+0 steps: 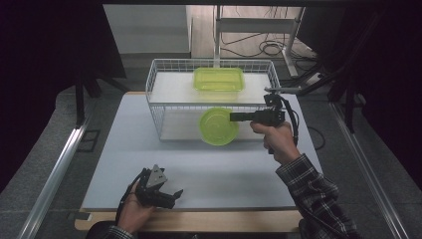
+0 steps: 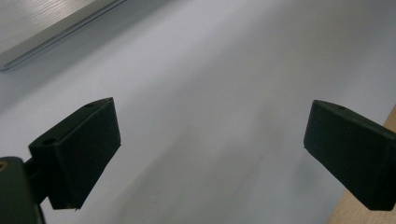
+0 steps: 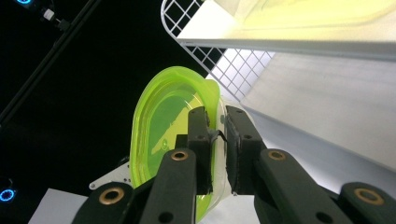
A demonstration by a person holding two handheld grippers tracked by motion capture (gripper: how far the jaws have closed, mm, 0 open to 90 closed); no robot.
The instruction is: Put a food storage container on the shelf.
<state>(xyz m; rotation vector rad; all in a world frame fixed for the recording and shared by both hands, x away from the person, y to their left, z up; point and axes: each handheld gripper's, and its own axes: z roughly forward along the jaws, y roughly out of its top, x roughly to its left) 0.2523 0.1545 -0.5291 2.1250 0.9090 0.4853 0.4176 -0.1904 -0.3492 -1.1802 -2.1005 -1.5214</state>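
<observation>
**Kid:** What is the right gripper [image 1: 233, 117] holding?

**Helper:** A round green bowl [image 1: 218, 126]. The two jaws pinch its rim, one inside and one outside. In the right gripper view the bowl [image 3: 163, 135] looks tipped on its side, because the camera turns with the hand.

**Kid:** Where is the bowl?

**Helper:** It is up in the air, right at the front of the white wire basket [image 1: 158, 107]. I think it hangs there because it is going in or out of the low shelf, but I cannot tell which.

**Kid:** What is on top?

**Helper:** A green box-shaped tub [image 1: 219, 79] sits on the top shelf, well apart from the bowl.

**Kid:** And the other hand?

**Helper:** The left gripper [image 1: 171, 195] rests low near the front edge of the table [image 1: 209, 174]. Its jaws stand wide apart with nothing between them. I guess it waits there so it stays out of the way.
</observation>
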